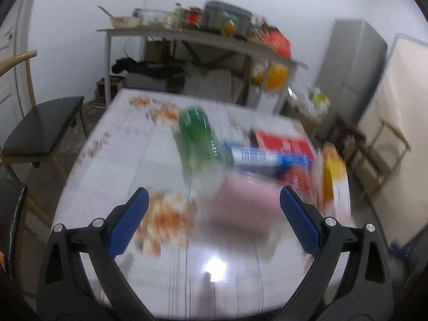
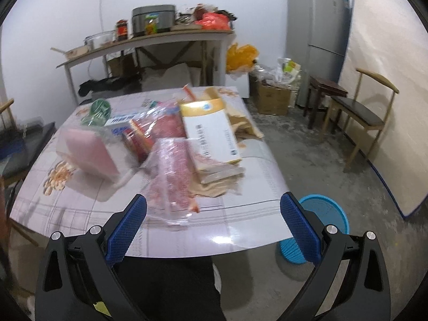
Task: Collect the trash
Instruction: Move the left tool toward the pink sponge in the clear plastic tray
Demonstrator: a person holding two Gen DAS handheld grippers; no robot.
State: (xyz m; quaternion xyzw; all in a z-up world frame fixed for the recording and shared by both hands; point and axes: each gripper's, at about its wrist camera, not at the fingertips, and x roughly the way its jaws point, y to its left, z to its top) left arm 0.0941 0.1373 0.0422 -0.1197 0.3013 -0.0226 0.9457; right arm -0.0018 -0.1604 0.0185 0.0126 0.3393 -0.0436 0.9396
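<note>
Trash lies on a flowered table (image 2: 240,230). In the left wrist view, blurred, my open, empty left gripper (image 1: 214,214) hovers just before a pink packet (image 1: 240,203); beyond lie a green bottle (image 1: 196,133), a blue-and-white box (image 1: 256,157) and a red box (image 1: 283,141). In the right wrist view my open, empty right gripper (image 2: 214,219) is near the table's front edge, just before a clear wrapper with red print (image 2: 171,179). A yellow-and-white box (image 2: 211,131), the pink packet (image 2: 88,149) and the green bottle (image 2: 97,111) lie farther back.
A blue basket (image 2: 323,216) stands on the floor right of the table. A cluttered shelf table (image 2: 149,40) is against the back wall, with a fridge (image 2: 315,34), a cardboard box (image 2: 272,96) and chairs (image 2: 358,112) at right. A dark bench (image 1: 42,125) is at left.
</note>
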